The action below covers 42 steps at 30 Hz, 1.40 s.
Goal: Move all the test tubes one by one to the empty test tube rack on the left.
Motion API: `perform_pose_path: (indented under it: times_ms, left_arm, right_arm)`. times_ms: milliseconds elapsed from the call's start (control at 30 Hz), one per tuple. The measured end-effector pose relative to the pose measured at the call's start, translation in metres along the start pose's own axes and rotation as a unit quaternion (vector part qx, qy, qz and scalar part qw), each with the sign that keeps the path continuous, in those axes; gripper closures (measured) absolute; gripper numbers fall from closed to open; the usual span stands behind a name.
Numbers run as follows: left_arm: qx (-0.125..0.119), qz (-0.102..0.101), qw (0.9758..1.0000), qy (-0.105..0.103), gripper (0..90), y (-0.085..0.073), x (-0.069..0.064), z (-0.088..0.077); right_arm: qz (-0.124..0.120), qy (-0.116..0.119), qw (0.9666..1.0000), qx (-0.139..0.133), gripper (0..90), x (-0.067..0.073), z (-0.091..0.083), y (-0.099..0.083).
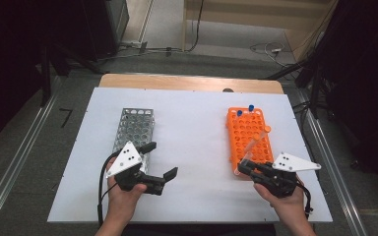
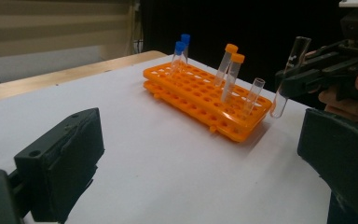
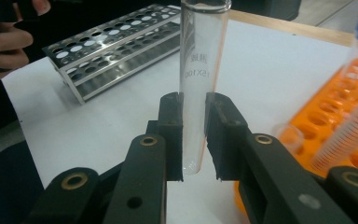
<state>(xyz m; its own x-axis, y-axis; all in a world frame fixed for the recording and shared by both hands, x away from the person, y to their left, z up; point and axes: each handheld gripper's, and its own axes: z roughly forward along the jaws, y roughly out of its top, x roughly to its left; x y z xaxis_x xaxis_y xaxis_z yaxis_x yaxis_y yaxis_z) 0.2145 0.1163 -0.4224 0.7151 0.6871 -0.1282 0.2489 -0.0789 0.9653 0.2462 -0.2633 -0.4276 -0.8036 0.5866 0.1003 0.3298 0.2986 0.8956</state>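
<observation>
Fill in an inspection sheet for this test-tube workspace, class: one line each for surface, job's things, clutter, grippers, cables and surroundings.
Surface: white table top with a wooden edge at the far side.
Job's things: clear glass test tube, uncapped, held upright; orange rack holding two blue-capped tubes, two orange-capped tubes and one open tube; steel rack with no tubes seen in it.
Clutter: nothing seen.
Grippers: right gripper shut on the test tube beside the orange rack's near end; left gripper open, holding nothing, near the steel rack.
Cables: black cable trailing from the left gripper; loose cables on the floor beyond the table.
Surroundings: grey floor, dark equipment at both sides.
</observation>
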Motion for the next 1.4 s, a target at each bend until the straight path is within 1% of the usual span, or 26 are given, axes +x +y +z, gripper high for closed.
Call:
perform_pose_path:
  times_ms: [67,133,167,200,267,300,333,367,400,433,467,500,533,633,667,700,733,767,833,933,967,1033,1167,1267,1300,1400]
  left_arm:
    - [0.003,0.001,1.0000,0.009,4.3,0.004,-0.004,0.006]
    - [0.006,0.002,1.0000,0.007,6.5,0.007,-0.005,0.009]
    - [0.009,0.002,0.9999,0.006,6.5,0.009,-0.006,0.013]
    - [0.013,0.004,0.9999,0.003,9.4,0.014,-0.009,0.019]
    - [0.015,0.007,0.9999,-0.001,11.8,0.018,-0.011,0.025]
    - [0.015,0.007,0.9999,-0.001,12.3,0.018,-0.011,0.025]
    - [0.017,0.005,0.9998,-0.012,13.0,0.021,-0.012,0.029]
    - [0.017,0.005,0.9998,-0.012,14.0,0.021,-0.012,0.029]
    - [0.018,0.003,0.9996,-0.022,15.5,0.023,-0.012,0.034]
    - [0.018,0.003,0.9996,-0.022,16.6,0.023,-0.012,0.034]
    - [0.018,0.000,0.9991,-0.037,19.2,0.024,-0.013,0.037]
    - [0.018,0.000,0.9991,-0.037,21.9,0.024,-0.013,0.037]
    - [0.016,0.001,0.9985,-0.052,24.7,0.025,-0.015,0.039]
    - [0.018,0.002,0.9965,-0.082,34.0,0.024,-0.018,0.043]
    - [0.018,0.003,0.9960,-0.088,36.2,0.023,-0.020,0.044]
    - [0.018,0.003,0.9960,-0.088,38.3,0.023,-0.020,0.044]
    - [0.017,0.005,0.9957,-0.091,38.3,0.023,-0.021,0.045]
    - [0.019,0.006,0.9947,-0.101,43.7,0.022,-0.023,0.047]
    - [0.021,0.011,0.9942,-0.105,47.3,0.021,-0.026,0.050]
    - [0.033,0.017,0.9925,-0.117,51.0,0.018,-0.029,0.054]
    - [0.033,0.017,0.9925,-0.117,52.0,0.018,-0.029,0.054]
    - [0.044,0.024,0.9913,-0.121,53.7,0.016,-0.034,0.058]
    - [0.052,0.025,0.9911,-0.120,62.0,0.014,-0.038,0.063]
    - [0.054,0.029,0.9912,-0.117,68.0,0.013,-0.039,0.064]
    - [0.053,0.031,0.9918,-0.112,69.7,0.012,-0.039,0.064]
    - [0.054,0.028,0.9923,-0.108,74.4,0.011,-0.038,0.065]
  right_arm:
    - [-0.005,0.004,1.0000,0.003,74.1,0.003,0.006,0.004]
    - [-0.006,0.011,0.9999,0.004,74.1,0.004,0.012,0.007]
    - [-0.006,0.011,0.9999,0.004,74.1,0.004,0.012,0.007]
    - [-0.011,0.013,0.9998,0.007,74.1,0.006,0.018,0.012]
    - [-0.019,0.017,0.9996,0.008,74.1,0.008,0.024,0.017]
    - [-0.019,0.017,0.9996,0.008,74.1,0.008,0.024,0.017]
    - [-0.023,0.022,0.9995,0.007,74.1,0.011,0.029,0.021]
    - [-0.026,0.023,0.9994,0.006,74.1,0.012,0.031,0.023]
    - [-0.030,0.025,0.9992,0.007,74.1,0.013,0.034,0.025]
    - [-0.032,0.027,0.9991,0.007,74.1,0.015,0.036,0.027]
    - [-0.034,0.031,0.9989,0.007,74.1,0.017,0.038,0.028]
    - [-0.037,0.033,0.9987,0.008,74.1,0.019,0.040,0.029]
    - [-0.041,0.035,0.9985,0.009,74.1,0.021,0.042,0.029]
    - [-0.042,0.042,0.9982,0.012,74.1,0.026,0.049,0.027]
    - [-0.042,0.048,0.9978,0.016,74.1,0.028,0.052,0.026]
    - [-0.047,0.050,0.9974,0.022,74.2,0.030,0.054,0.026]
    - [-0.047,0.050,0.9974,0.022,74.2,0.030,0.054,0.026]
    - [-0.051,0.059,0.9966,0.027,74.2,0.035,0.058,0.024]
    - [-0.055,0.065,0.9958,0.032,74.1,0.039,0.061,0.022]
    - [-0.057,0.071,0.9951,0.038,74.1,0.043,0.065,0.020]
    - [-0.058,0.072,0.9949,0.040,74.1,0.044,0.066,0.019]
    - [-0.058,0.075,0.9946,0.042,74.1,0.047,0.067,0.018]
    - [-0.060,0.080,0.9940,0.043,74.1,0.049,0.069,0.018]
    - [-0.061,0.083,0.9937,0.045,74.1,0.050,0.069,0.017]
    - [-0.062,0.083,0.9936,0.045,74.1,0.050,0.070,0.017]
    - [-0.061,0.084,0.9935,0.045,74.1,0.050,0.070,0.016]
